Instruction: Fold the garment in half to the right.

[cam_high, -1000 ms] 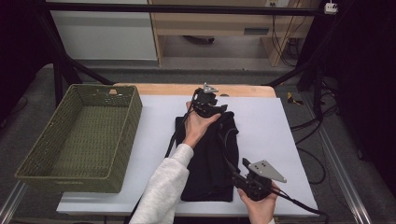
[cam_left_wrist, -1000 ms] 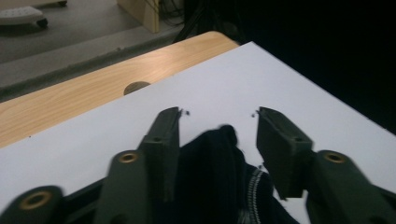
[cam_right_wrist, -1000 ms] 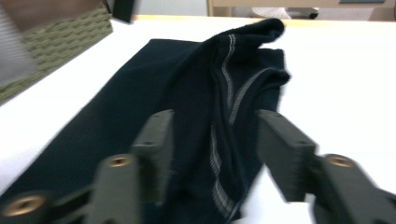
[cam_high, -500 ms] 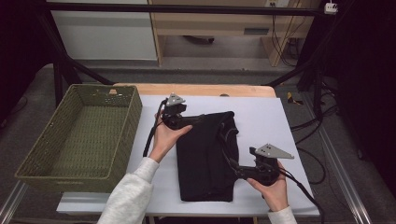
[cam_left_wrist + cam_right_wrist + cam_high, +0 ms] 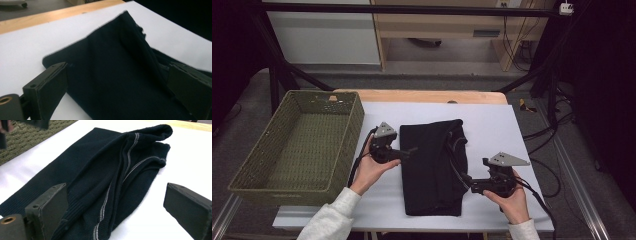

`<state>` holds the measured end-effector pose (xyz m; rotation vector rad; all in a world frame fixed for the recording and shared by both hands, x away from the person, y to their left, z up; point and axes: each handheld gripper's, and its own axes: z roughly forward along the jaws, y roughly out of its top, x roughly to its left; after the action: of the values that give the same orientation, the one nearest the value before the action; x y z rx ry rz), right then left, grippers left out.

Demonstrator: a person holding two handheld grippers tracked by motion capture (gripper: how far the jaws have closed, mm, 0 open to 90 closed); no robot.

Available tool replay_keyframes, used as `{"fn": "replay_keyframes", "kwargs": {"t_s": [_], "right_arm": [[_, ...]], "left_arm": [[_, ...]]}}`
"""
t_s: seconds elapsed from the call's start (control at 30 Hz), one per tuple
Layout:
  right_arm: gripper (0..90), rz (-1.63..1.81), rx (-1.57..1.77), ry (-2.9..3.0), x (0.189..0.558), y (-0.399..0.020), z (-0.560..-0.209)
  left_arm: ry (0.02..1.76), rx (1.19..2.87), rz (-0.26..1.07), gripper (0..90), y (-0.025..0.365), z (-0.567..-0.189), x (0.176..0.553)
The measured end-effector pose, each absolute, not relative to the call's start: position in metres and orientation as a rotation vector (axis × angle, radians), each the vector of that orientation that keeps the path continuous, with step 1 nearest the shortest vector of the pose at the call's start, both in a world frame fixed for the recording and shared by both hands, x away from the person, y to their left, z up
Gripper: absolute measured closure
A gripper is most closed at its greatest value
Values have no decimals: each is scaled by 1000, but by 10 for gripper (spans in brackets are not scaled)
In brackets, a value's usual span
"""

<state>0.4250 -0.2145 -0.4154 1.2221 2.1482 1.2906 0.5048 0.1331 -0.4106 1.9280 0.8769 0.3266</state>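
**Hand-held grippers released beside the folded garment**

Both hand-held grippers, left (image 5: 411, 150) and right (image 5: 467, 188), have just been opening, nothing between the jaws. Folded black garment (image 5: 432, 170) lies mid-counter (image 5: 497, 125), toward its near edge; green basket (image 5: 294, 145) at the left edge.

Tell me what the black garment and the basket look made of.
Black garment: knit fabric, matte; ribbed hem and pale stitched seams show, probably cotton or wool blend. Basket: woven, olive-green, coarse; the plaited weave suggests wicker or paper cord, hard to say which.
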Motion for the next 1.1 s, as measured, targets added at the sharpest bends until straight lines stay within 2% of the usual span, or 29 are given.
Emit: {"fn": "replay_keyframes", "kwargs": {"t_s": [0.1,0.2,0.37,0.63,0.77,0.83,1.1], "right_arm": [[70,1295,1222,2149,427,-216,-413],[110,1300,1222,2180,428,-214,-410],[152,1303,1211,2206,429,-205,-410],[191,1283,1192,2280,424,-193,-419],[246,1244,1172,2316,423,-186,-426],[269,1238,1162,2344,422,-181,-428],[289,1232,1101,2428,415,-148,-432]], "left_arm": [[860,1948,305,32,136,-416,489],[883,1957,278,35,138,-423,474],[907,1988,232,96,138,-437,449],[890,2052,196,296,132,-450,415],[892,2109,129,417,123,-458,407],[887,2128,147,464,119,-461,403],[906,2181,111,506,111,-466,397]]}}
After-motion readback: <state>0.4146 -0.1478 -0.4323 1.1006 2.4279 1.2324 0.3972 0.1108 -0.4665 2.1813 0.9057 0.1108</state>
